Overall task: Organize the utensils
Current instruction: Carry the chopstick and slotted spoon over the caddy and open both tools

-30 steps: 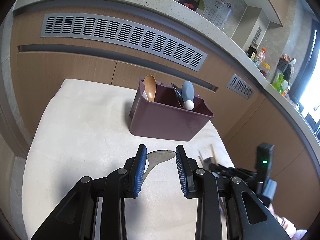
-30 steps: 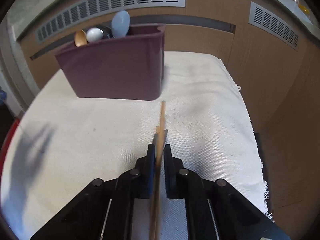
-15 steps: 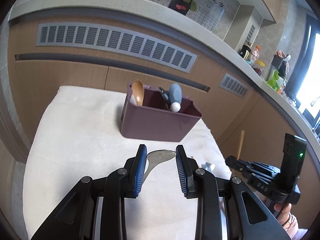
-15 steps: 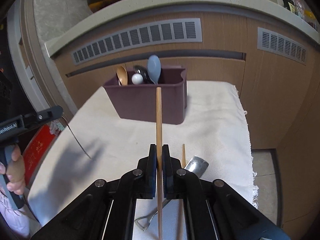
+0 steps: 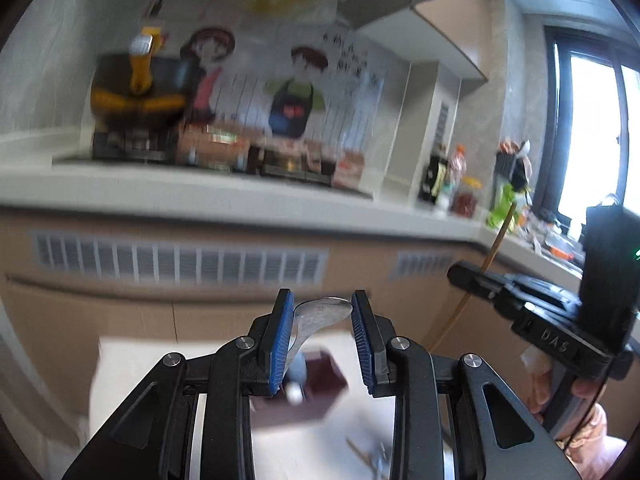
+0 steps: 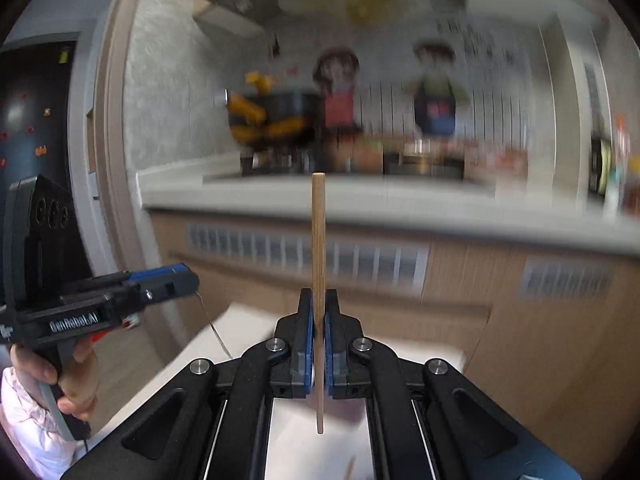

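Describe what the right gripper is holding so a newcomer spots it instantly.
Start at the right gripper low in the right wrist view. Pinched between its blue pads stands a chopstick, a thin, straight, pale wooden stick, unlike the broad metal spoon in the left gripper.

Glossy metal spoon (image 5: 320, 314) — matt pale wooden chopstick (image 6: 318, 248) — white woven cloth (image 5: 296, 448)

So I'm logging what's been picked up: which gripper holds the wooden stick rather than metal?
The right gripper: it is shut on a chopstick, standing upright. The left gripper holds a metal spoon.
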